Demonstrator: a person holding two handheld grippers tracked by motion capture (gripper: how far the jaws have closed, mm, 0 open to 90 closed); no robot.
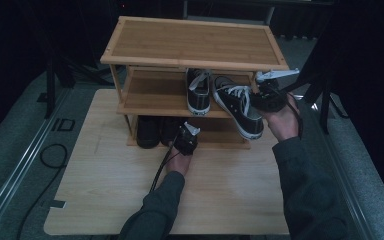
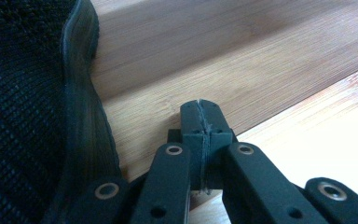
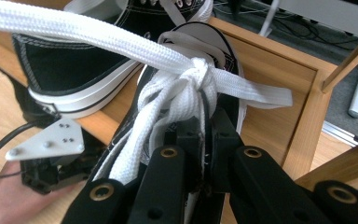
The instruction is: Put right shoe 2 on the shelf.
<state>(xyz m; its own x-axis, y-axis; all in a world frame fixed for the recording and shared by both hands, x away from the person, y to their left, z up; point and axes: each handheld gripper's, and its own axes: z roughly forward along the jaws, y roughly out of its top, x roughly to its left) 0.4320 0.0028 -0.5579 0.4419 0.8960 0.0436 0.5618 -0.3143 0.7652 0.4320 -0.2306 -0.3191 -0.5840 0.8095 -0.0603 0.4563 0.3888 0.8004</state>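
- The shoe rack [image 1: 190,42] stands on the wooden table [image 1: 110,185]: one rack with three shelves, counting top, middle and bottom.
- I count four shoes in the high view: two black-and-white sneakers on the middle shelf and two dark shoes [image 1: 152,131] on the bottom shelf.
- The right sneaker [image 1: 237,107] sits slanted, its toe hanging past the front edge of the middle shelf; its partner, the left sneaker [image 1: 198,92], lies straight beside it.
- The right gripper [image 1: 266,94] is at the slanted sneaker's opening, jaws closed tight on its white laces [image 3: 177,88] near the knot.
- The left gripper [image 2: 200,116] rests low at the bottom shelf, just beside a dark shoe, jaws pressed together and holding nothing.
- To do the step well, I judge the slanted sneaker should be turned by its heel end until it lies parallel to its partner, then slid back so the toe clears the edge.
- Laces are a soft hold; pulling slowly should keep the sneaker from swinging or tipping off the shelf.
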